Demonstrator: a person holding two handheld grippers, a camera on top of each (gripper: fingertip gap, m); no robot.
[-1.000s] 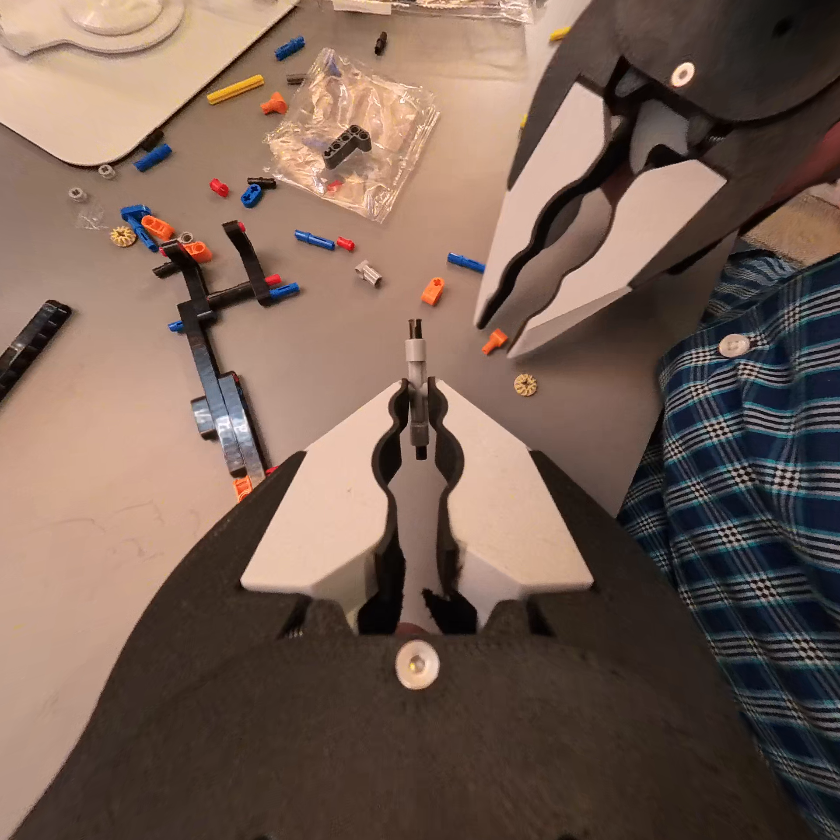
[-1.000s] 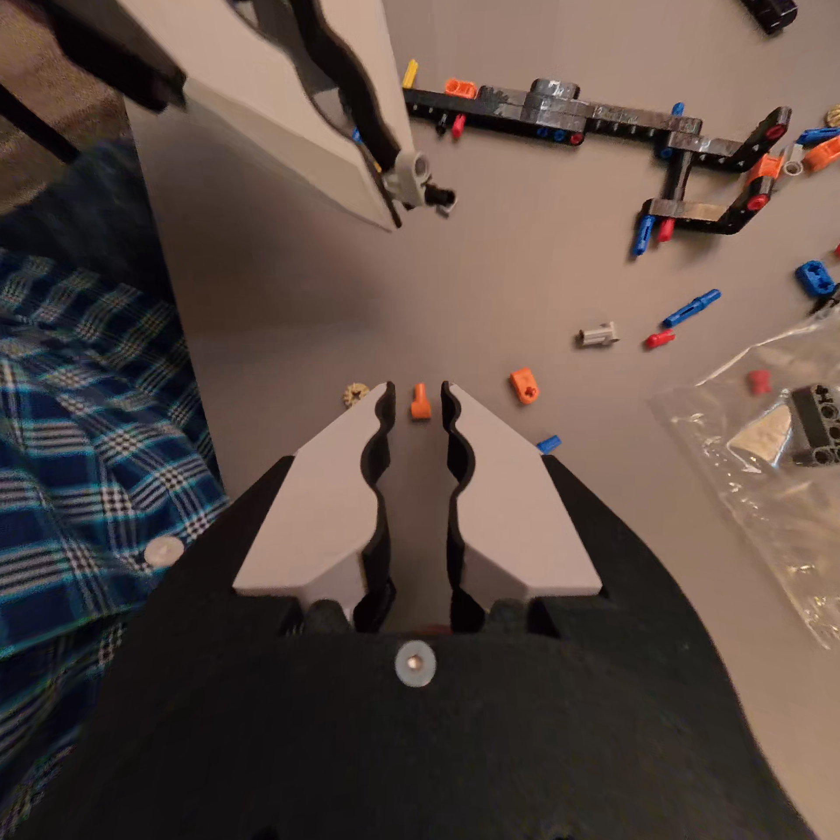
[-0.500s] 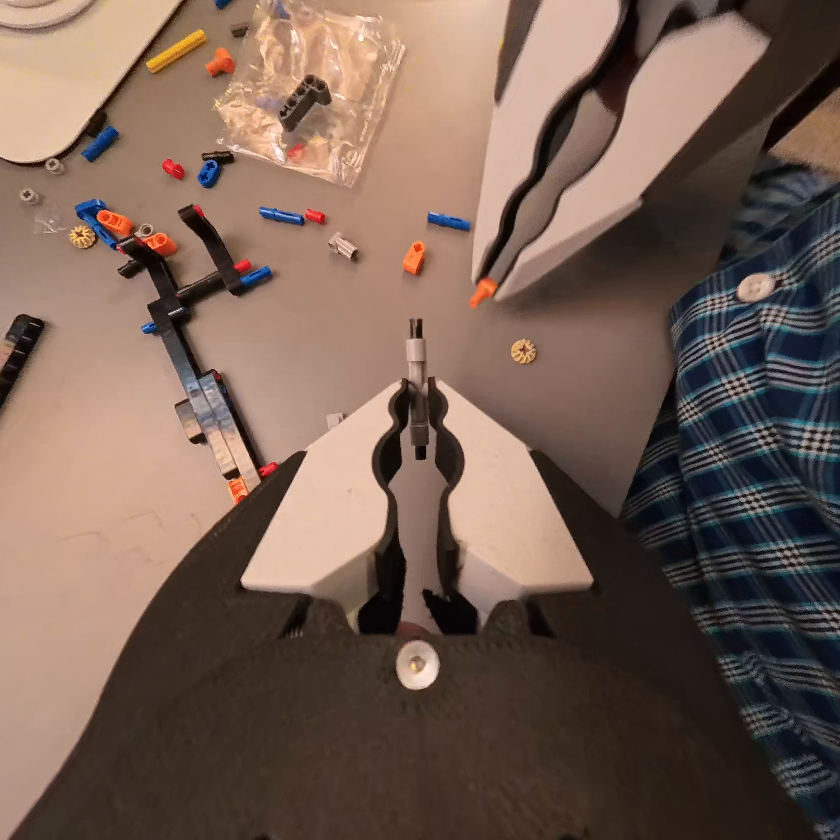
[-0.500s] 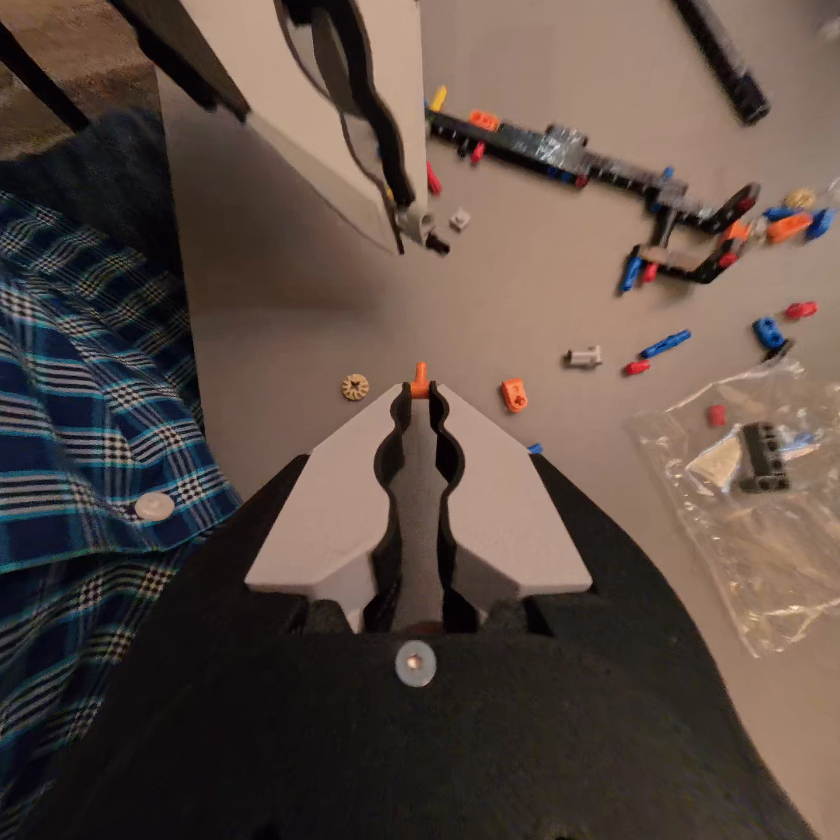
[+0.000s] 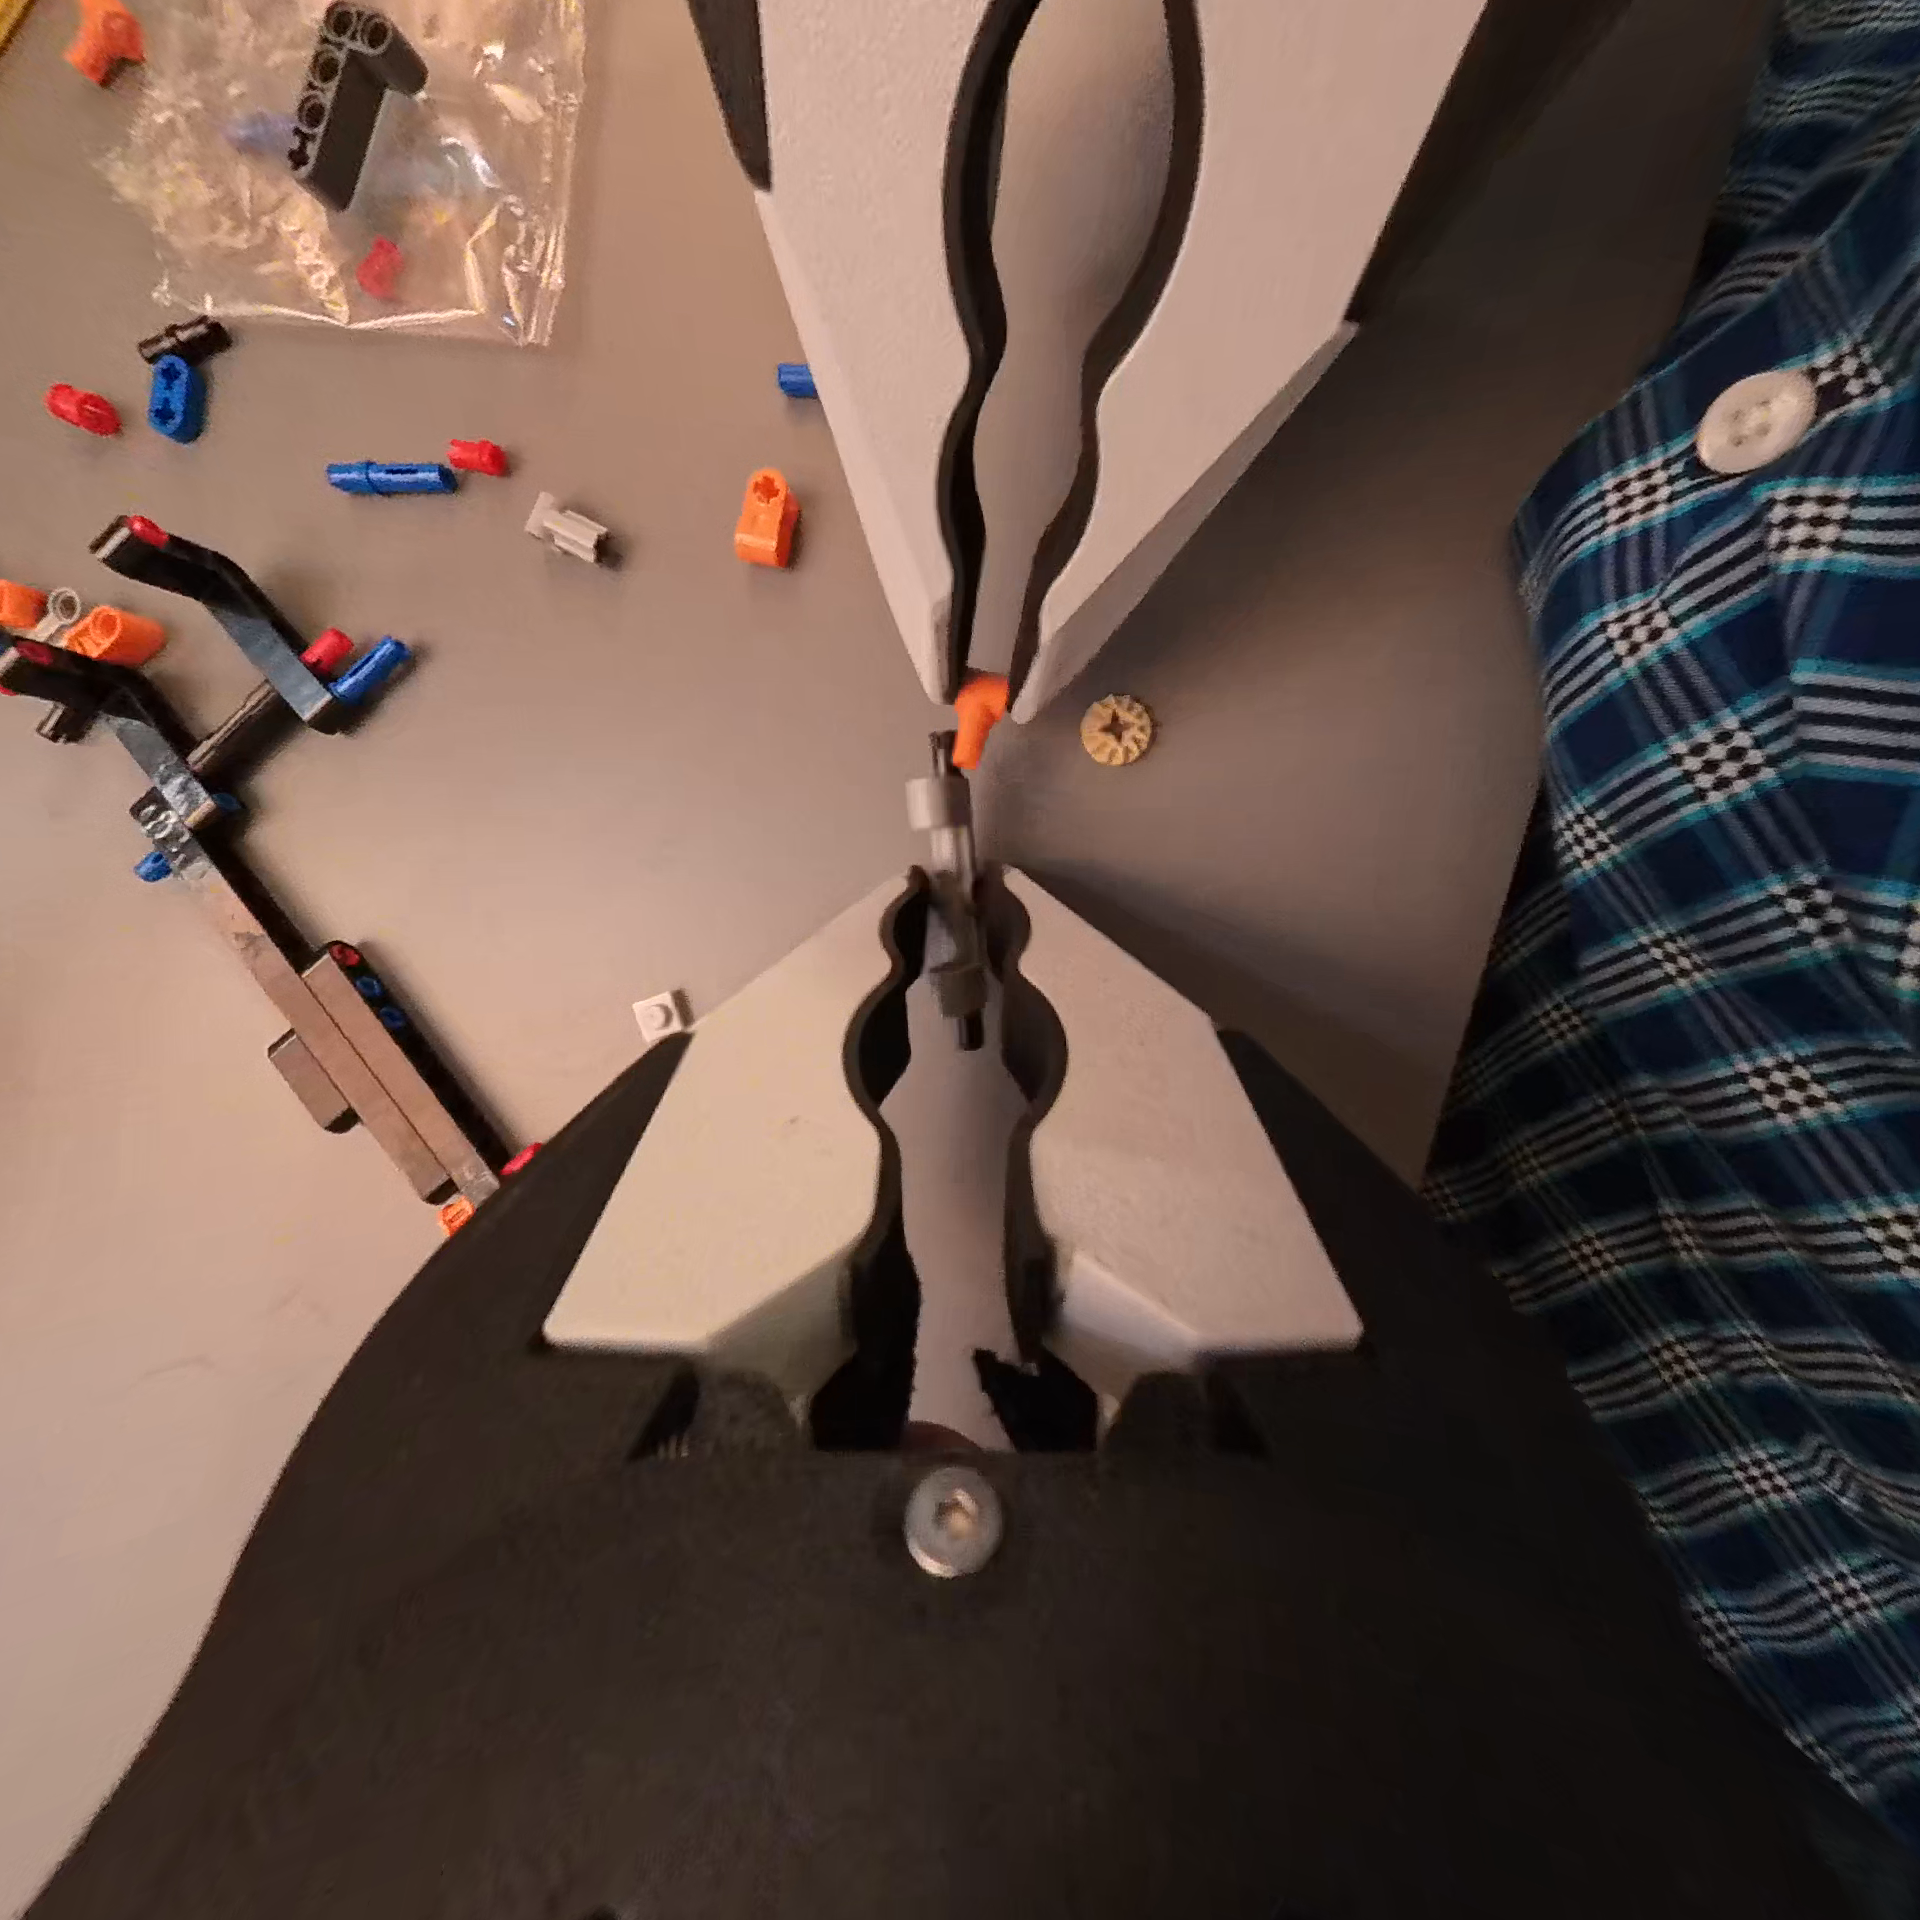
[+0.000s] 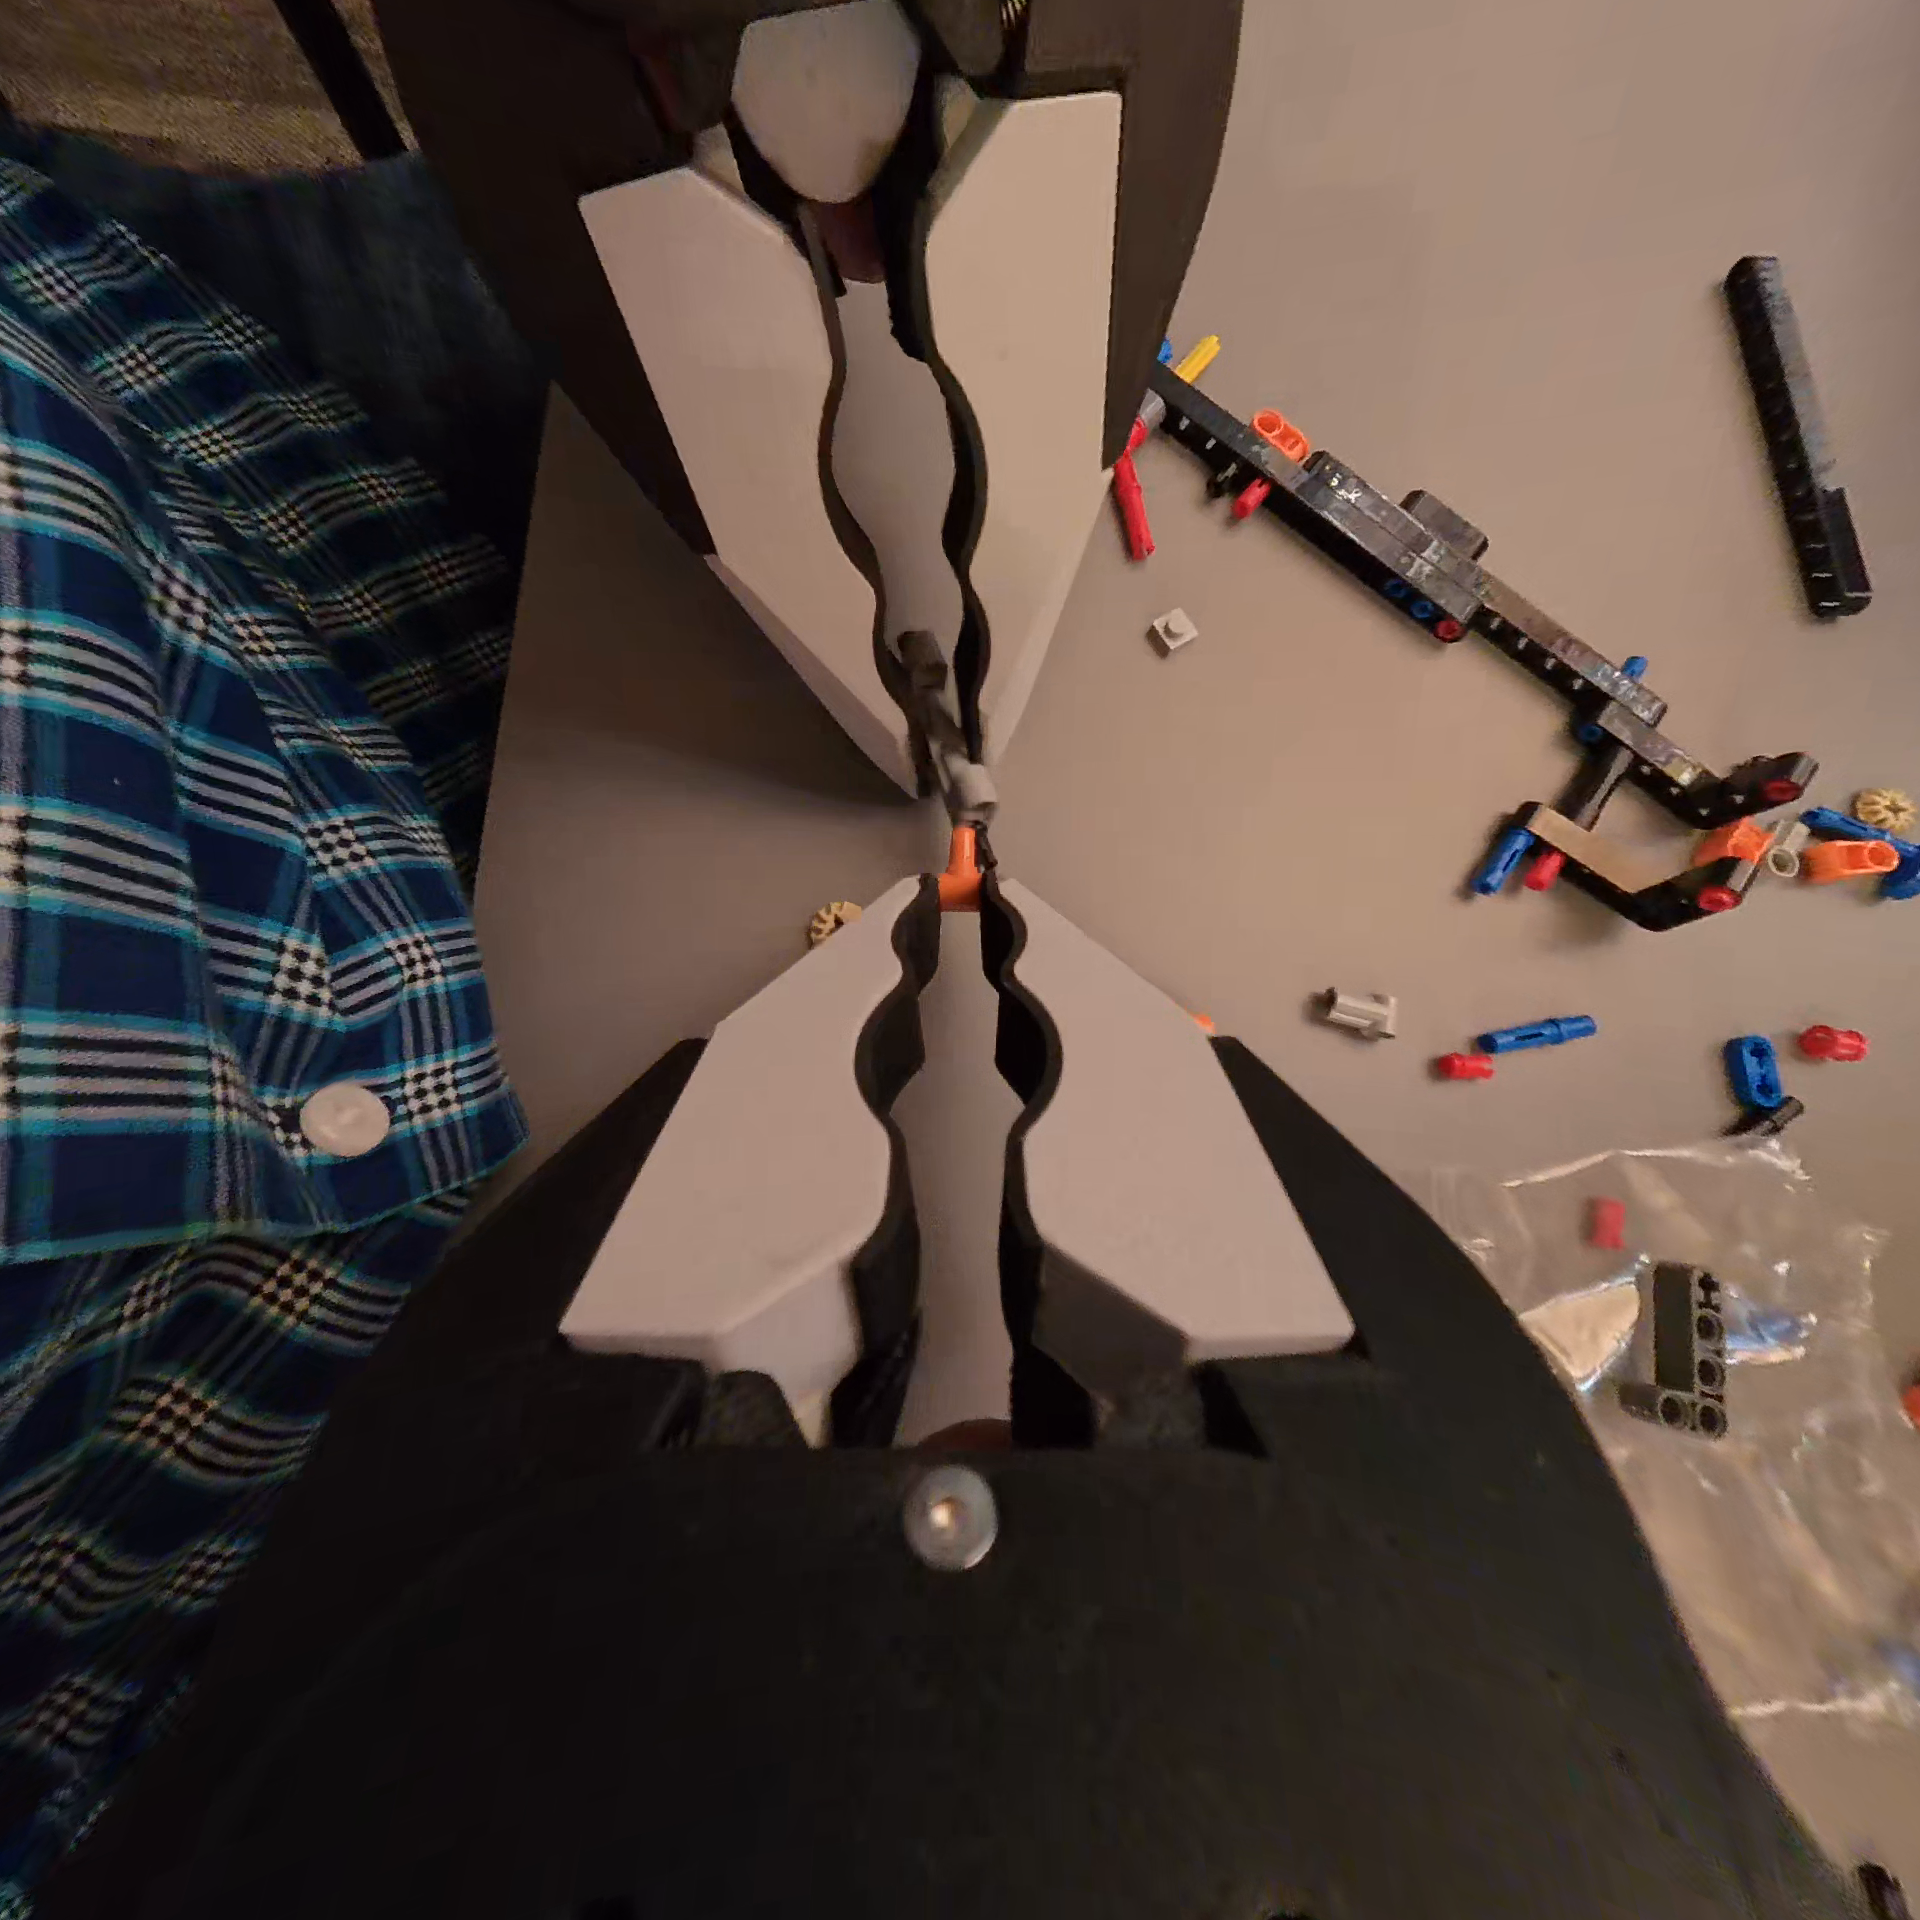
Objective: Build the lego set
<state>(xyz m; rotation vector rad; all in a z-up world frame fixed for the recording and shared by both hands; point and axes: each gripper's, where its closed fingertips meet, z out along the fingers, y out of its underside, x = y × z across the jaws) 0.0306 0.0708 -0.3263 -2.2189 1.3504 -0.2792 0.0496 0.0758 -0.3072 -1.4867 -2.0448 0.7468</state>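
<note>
My left gripper [image 5: 958, 883] is shut on a grey axle piece with a black pin end [image 5: 943, 831], held above the table. My right gripper [image 6: 961, 883] is shut on a small orange connector [image 6: 961, 864]. The two grippers face each other tip to tip. The orange connector [image 5: 977, 722] touches the black tip of the grey piece, which also shows in the right wrist view [image 6: 966, 779]. The long black partly built assembly [image 5: 312, 997] lies on the grey table to the left; it also shows in the right wrist view [image 6: 1455, 582].
Loose blue, red, orange and grey pieces lie scattered, among them an orange connector [image 5: 769, 520] and a tan gear [image 5: 1117, 732]. A clear bag with a black beam [image 5: 343, 156] lies at the far left. A person's blue plaid shirt [image 5: 1714, 935] is close on the right. Only a small space, under 4 cm, lies between the two pairs of fingers.
The right gripper closed on the orange connector, lifted it from the table and moved toward the left gripper. The two held pieces now meet tip to tip.
</note>
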